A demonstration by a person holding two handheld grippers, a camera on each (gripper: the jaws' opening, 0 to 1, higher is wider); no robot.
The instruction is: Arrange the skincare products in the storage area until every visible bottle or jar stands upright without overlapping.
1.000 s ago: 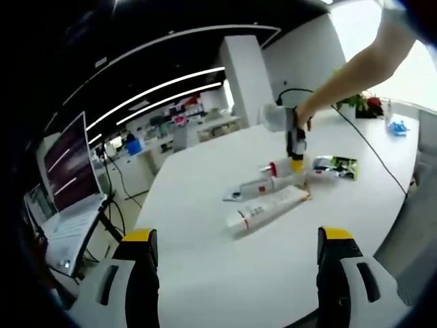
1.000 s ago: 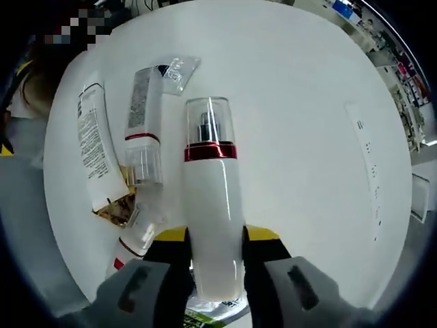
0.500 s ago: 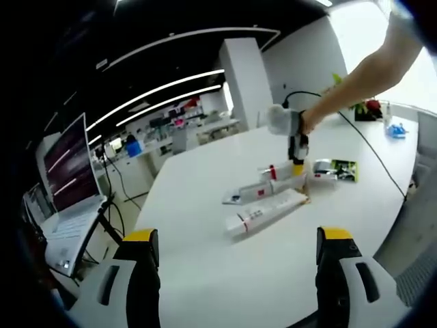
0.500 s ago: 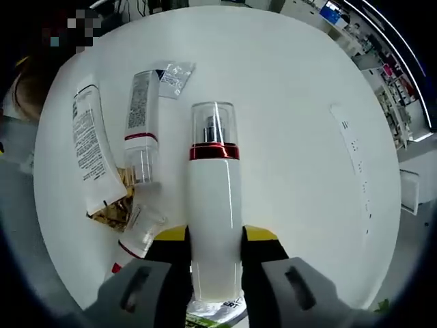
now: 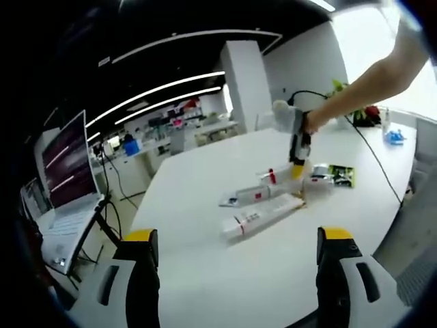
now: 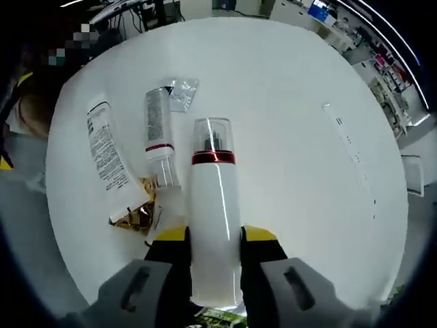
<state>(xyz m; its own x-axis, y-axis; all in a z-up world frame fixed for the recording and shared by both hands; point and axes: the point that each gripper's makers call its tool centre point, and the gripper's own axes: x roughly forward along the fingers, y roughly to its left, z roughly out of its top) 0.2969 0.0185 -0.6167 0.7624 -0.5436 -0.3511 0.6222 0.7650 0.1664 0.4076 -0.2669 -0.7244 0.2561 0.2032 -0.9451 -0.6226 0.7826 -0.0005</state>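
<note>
My right gripper (image 6: 214, 240) is shut on a white pump bottle (image 6: 214, 225) with a red band and clear cap, held above the round white table (image 6: 293, 116). Below it on the table lie a white tube with black print (image 6: 107, 160), a second tube with a clear cap (image 6: 159, 140) and a gold-ended item (image 6: 133, 217). In the left gripper view the right gripper (image 5: 298, 154) and the person's arm hold the bottle (image 5: 283, 174) over the lying tubes (image 5: 261, 215). My left gripper (image 5: 235, 263) hangs open over the table's near part, holding nothing.
A green and black sachet (image 5: 339, 174) lies beside the tubes. A black cable (image 5: 369, 147) runs across the table toward the far edge. A laptop (image 5: 61, 191) stands on a stand off the table's left side. Desks and shelves fill the background.
The right gripper has lifted the pump bottle higher, so the tubes look smaller below it. The left gripper has stayed where it was.
</note>
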